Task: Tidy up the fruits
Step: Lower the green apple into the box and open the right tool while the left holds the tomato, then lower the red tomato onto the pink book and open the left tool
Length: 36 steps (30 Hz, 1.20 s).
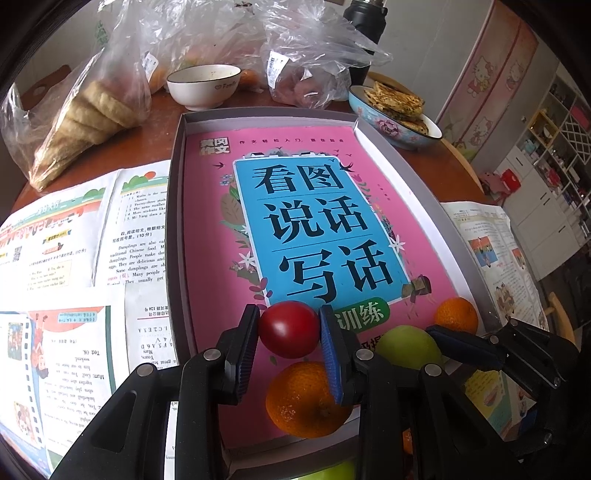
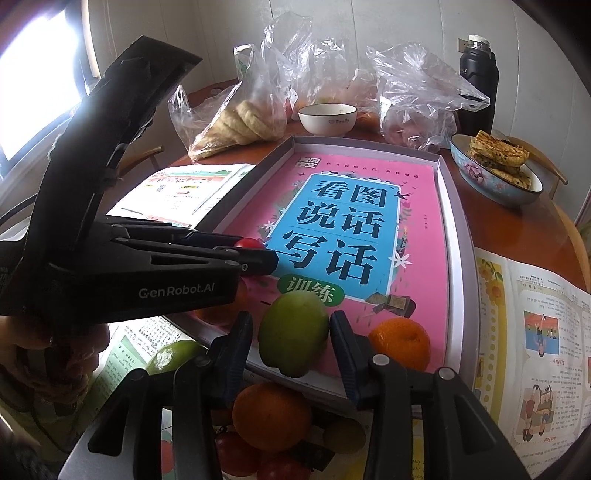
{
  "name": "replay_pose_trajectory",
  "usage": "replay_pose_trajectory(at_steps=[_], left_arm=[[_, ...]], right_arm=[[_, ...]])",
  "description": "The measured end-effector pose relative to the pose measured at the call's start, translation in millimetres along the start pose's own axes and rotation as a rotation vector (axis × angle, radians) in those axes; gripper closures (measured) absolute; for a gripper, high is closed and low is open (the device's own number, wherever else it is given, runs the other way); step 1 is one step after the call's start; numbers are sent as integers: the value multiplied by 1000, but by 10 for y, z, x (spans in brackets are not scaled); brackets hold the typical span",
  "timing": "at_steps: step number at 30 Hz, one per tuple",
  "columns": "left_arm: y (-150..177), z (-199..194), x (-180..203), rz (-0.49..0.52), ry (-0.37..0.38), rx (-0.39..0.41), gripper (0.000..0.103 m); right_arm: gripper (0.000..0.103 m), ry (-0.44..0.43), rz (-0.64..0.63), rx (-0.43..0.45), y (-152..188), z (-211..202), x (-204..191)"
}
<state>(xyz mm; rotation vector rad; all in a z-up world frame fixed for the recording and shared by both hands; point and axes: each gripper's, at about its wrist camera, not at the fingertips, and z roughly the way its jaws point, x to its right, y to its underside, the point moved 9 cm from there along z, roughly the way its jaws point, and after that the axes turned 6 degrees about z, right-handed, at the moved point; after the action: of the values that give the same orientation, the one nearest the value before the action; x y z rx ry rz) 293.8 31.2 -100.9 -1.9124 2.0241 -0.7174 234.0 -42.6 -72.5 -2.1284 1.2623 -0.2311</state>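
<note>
A small red tomato (image 1: 289, 328) is pinched between the blue pads of my left gripper (image 1: 290, 332), just above the pink book in the grey tray (image 1: 173, 221). Below it an orange (image 1: 306, 398) lies on the book. My right gripper (image 2: 293, 332) has its fingers against both sides of a green fruit (image 2: 293, 336) that rests at the tray's near edge (image 2: 458, 258). Another orange (image 2: 400, 343) lies just right of it in the tray. The left gripper (image 2: 258, 254) with the tomato (image 2: 249, 243) shows at left. Outside the tray lie a green fruit (image 2: 173, 356), an orange (image 2: 271, 417) and red fruits (image 2: 236, 458).
At the table's far side stand a white bowl (image 1: 203, 86), a blue bowl of flatbreads (image 1: 395, 118), a black flask (image 1: 365, 22) and several plastic bags (image 1: 85, 110) of food. Printed sheets (image 1: 55, 258) lie on both sides of the tray.
</note>
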Motion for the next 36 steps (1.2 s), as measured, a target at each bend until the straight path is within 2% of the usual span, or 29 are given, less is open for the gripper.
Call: replay_pose_trajectory(at_steps=[17,24,29,33,36], left_arm=[[25,-63,-43,-36,9,14,69],[42,-140,-57,-45,14,29,69],[53,-224,-67,-52,13,44,60],[52,-313,-71,-55,16,63,59],[52,-375,-63,-54,15,76,53]], right_arm=[[59,1,13,16,1,-62,14],[54,4,17,29,-11,-99,26],[53,6,17,44,-26,-170,25],[50,10,15,58,-53,-233,35],[50,14,21,66,-65,-274,64]])
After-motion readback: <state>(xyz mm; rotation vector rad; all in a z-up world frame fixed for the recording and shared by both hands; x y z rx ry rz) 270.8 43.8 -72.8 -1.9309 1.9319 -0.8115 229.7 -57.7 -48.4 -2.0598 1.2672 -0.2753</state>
